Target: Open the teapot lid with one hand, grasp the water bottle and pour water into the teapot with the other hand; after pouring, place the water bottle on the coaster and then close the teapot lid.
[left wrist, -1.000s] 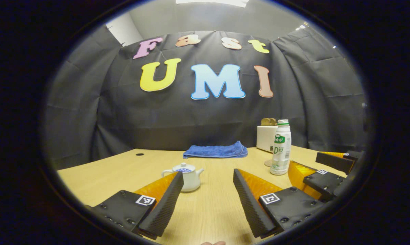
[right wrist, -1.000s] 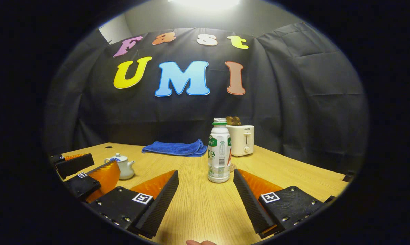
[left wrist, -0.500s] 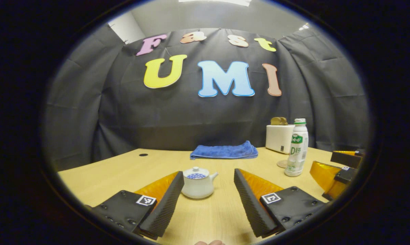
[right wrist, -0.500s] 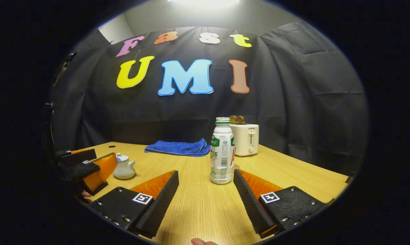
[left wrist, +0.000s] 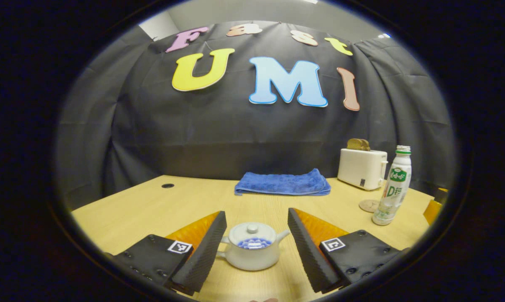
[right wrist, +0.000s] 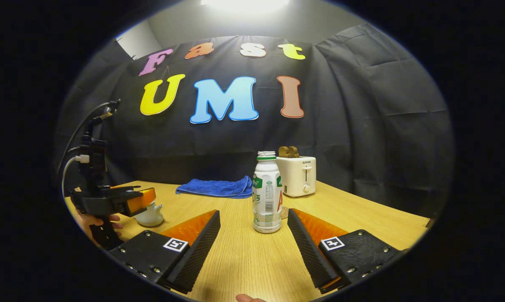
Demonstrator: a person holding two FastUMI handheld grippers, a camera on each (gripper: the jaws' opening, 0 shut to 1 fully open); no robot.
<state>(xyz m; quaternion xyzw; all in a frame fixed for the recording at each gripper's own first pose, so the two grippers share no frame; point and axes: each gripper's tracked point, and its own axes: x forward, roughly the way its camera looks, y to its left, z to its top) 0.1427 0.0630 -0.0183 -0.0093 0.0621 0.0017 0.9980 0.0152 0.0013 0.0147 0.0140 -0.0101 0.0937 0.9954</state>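
A small white teapot (left wrist: 252, 251) with its knobbed lid (left wrist: 251, 230) on sits on the wooden table (left wrist: 152, 209). It lies low between the fingers of my left gripper (left wrist: 256, 213), which is open and touches nothing. The white water bottle (left wrist: 393, 186) with a green label stands at the right, next to a round coaster (left wrist: 368, 205). In the right gripper view the bottle (right wrist: 267, 197) stands upright just beyond my open right gripper (right wrist: 254, 212), a little right of centre. The left gripper (right wrist: 126, 199), held by a hand (right wrist: 95, 220), hovers over the teapot (right wrist: 149, 216).
A folded blue towel (left wrist: 282, 183) lies at the back of the table. A white toaster (left wrist: 361, 167) with toast in it stands back right, behind the coaster (right wrist: 284, 212). The black cloth wall closes the far side.
My left gripper has moved forward and down, so the teapot now sits between its fingers instead of ahead of them. The right gripper has crept slightly closer to the bottle.
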